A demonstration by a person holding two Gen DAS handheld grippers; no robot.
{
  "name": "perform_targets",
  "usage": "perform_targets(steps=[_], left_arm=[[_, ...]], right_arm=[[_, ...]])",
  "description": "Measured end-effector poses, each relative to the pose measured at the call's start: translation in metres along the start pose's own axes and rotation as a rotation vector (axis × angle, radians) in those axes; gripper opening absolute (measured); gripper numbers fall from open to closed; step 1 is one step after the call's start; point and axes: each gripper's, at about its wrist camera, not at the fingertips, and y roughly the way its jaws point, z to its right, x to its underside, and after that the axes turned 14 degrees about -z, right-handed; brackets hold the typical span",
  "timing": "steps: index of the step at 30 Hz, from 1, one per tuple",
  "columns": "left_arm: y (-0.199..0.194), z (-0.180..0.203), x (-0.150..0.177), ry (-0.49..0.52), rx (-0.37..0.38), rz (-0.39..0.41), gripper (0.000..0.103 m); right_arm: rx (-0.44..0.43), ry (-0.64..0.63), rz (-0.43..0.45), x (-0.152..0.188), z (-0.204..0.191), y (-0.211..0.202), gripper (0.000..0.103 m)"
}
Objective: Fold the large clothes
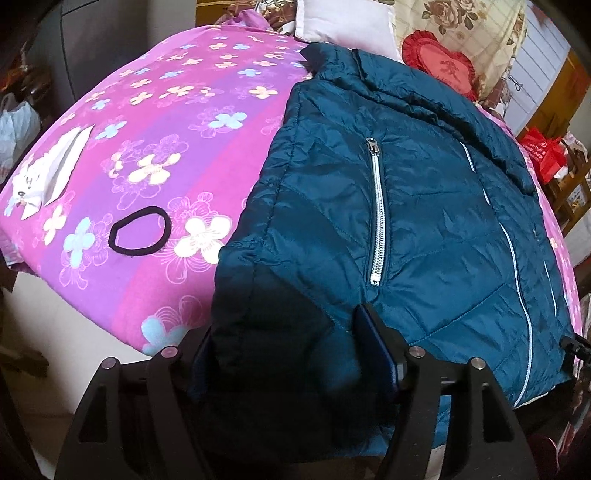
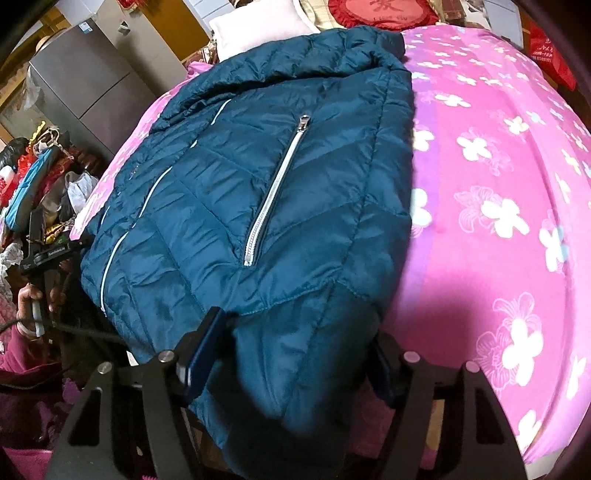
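1. At the far left of the left wrist view, a white paper pack (image 1: 51, 173) lies on the pink flowered bedspread (image 1: 166, 110), with a black hair band (image 1: 140, 230) just beside it
2. The teal quilted jacket (image 1: 406, 206) lies flat on the bed, front up, collar towards the white pillow (image 1: 343, 22) and hem at the near edge; its silver pocket zip (image 1: 376, 214) is closed
3. The left gripper (image 1: 286, 325) sits at the hem's left corner; dark fabric fills the gap and touches both pads, but I cannot tell whether they clench it
4. A red heart cushion (image 1: 439, 62) rests beyond the collar, and a red bag (image 1: 546, 155) stands off the bed at the right
5. In the right wrist view, a hand (image 2: 33, 299) grips a gripper's handle at the left edge
6. The right gripper (image 2: 297, 328) straddles the hem's right corner; the cloth bunches between the fingers and drapes over the right-hand one, and a firm grasp cannot be told
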Motion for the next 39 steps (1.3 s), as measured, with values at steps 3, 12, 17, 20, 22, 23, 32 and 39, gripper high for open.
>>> perform_targets(steps=[3,12,17,20,22,23,32,39], left_arm=[[0.000,0.002,0.001,0.005,-0.012,0.002,0.053],[0.001,0.003,0.004,0.020,-0.018,0.017,0.054],[0.001,0.006,0.004,0.023,-0.032,0.019,0.054],[0.002,0.007,0.004,0.022,-0.039,0.019,0.054],[0.002,0.007,0.004,0.018,-0.043,0.016,0.054],[0.002,0.007,0.004,0.017,-0.044,0.014,0.054],[-0.004,0.014,0.007,0.047,-0.051,0.029,0.022],[-0.023,0.024,0.005,0.063,-0.058,0.085,0.000]], right_arm=[[0.007,0.015,-0.007,-0.001,-0.001,0.000,0.075],[0.021,0.013,0.015,0.007,-0.004,0.000,0.076],[-0.013,-0.016,0.007,0.010,-0.003,-0.001,0.076],[-0.006,-0.045,0.006,0.010,-0.006,0.001,0.076],[-0.003,-0.058,0.006,0.010,-0.009,0.002,0.075],[-0.008,-0.066,0.008,0.010,-0.010,0.002,0.073],[-0.016,-0.111,0.021,0.003,-0.018,0.002,0.031],[-0.028,-0.155,0.049,-0.007,-0.025,-0.015,0.024]])
